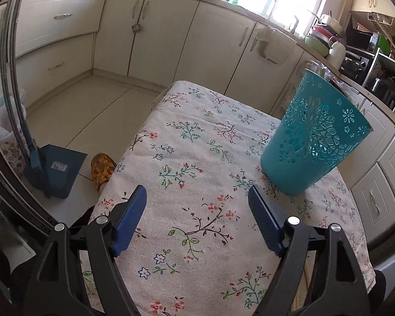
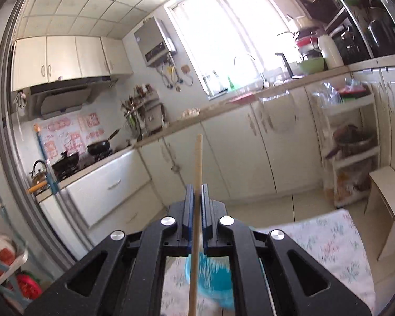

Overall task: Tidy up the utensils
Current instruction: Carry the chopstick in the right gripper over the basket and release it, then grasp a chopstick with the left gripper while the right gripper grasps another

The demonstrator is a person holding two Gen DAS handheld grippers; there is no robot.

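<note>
Left tongs (image 1: 197, 200) sit spread wide over the tablecloth (image 1: 187, 158), nothing between the pads. We see the cup (image 1: 316, 137) on the cloth, ahead and to the right of the right pad, not touching it. It is teal perforated plastic, so we judge it light, thin-walled and easy to tip. If it needs steadying, we'd take the rim or pinch the wall low, gently. No utensil shows in this view.

Right tongs (image 2: 197, 192) are pressed together on a stick (image 2: 198, 163), which we read as a chopstick or thin wooden handle. It runs straight up between the pads and down below the frame. The grip sits partway along, exact spot hidden. We judge the stick light, stiff and smooth, likely to pivot or slide in a narrow pinch, so we'd hold near mid-length with firm pressure. Cup (image 2: 213, 279) shows blurred under the gripper, the stick crossing in front of it; we can't tell whether the lower end is inside it.
</note>
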